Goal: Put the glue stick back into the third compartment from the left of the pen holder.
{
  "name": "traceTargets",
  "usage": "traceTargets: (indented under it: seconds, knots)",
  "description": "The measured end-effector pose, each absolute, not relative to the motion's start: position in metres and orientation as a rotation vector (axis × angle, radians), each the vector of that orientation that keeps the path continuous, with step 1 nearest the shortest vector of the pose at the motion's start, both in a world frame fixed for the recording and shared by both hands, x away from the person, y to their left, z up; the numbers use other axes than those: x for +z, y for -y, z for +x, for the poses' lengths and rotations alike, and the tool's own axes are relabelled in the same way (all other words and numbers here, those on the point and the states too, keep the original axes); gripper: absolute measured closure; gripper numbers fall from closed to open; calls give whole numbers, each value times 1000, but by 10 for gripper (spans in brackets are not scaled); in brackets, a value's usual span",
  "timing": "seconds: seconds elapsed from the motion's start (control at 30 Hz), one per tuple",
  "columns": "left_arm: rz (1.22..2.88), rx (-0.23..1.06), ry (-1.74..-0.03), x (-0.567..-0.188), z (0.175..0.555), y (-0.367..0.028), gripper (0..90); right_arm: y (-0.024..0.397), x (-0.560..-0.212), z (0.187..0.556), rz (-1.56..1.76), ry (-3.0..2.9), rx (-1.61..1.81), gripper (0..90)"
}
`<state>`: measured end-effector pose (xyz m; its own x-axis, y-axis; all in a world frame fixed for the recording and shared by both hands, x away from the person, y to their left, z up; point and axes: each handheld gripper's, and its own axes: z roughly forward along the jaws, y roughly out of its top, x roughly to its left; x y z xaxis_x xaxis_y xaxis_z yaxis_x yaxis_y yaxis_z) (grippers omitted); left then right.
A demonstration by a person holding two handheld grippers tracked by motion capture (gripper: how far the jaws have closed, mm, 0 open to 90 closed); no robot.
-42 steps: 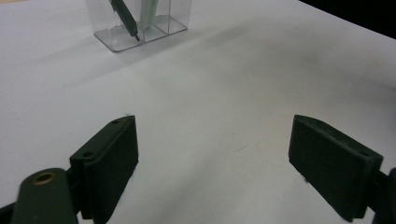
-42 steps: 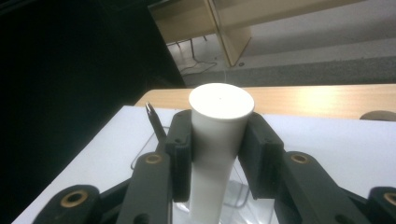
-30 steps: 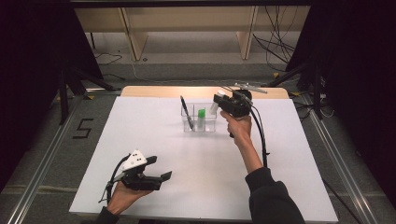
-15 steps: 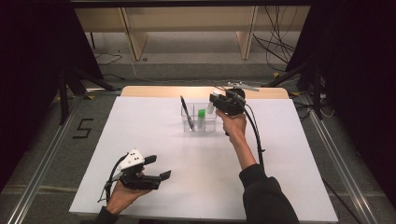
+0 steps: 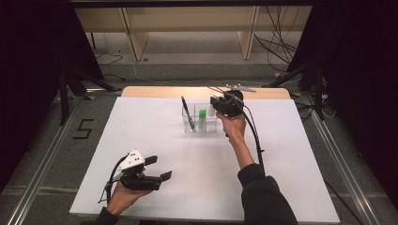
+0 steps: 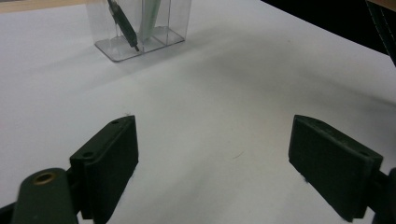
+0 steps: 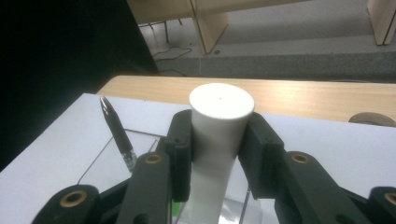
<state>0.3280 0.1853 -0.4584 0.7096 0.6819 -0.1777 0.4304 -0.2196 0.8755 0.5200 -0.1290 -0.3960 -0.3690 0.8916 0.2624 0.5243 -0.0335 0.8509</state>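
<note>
My right gripper (image 5: 217, 104) has crept a touch toward 9 o'clock, now directly over the clear organizer (image 5: 200, 126), jaws clamped on the white cylinder (image 7: 220, 122). My left gripper (image 5: 158, 168) has drifted slightly toward 6 o'clock, near the table's front edge, jaws spread.
</note>
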Motion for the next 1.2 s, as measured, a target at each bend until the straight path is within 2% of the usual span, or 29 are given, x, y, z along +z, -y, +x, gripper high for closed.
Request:
traceTargets:
  seconds: [0.53,0.8,1.2]
  knots:
    - [1860,285,-873,-460,328,-183,155,124,-405,522,1482,-1918,1302,662]
    - [1866,283,-874,-460,328,-182,155,131,-395,517,1465,-1938,1322,432]
    - [1859,274,-880,-460,328,-182,155,141,-387,493,1387,-1983,1340,368]
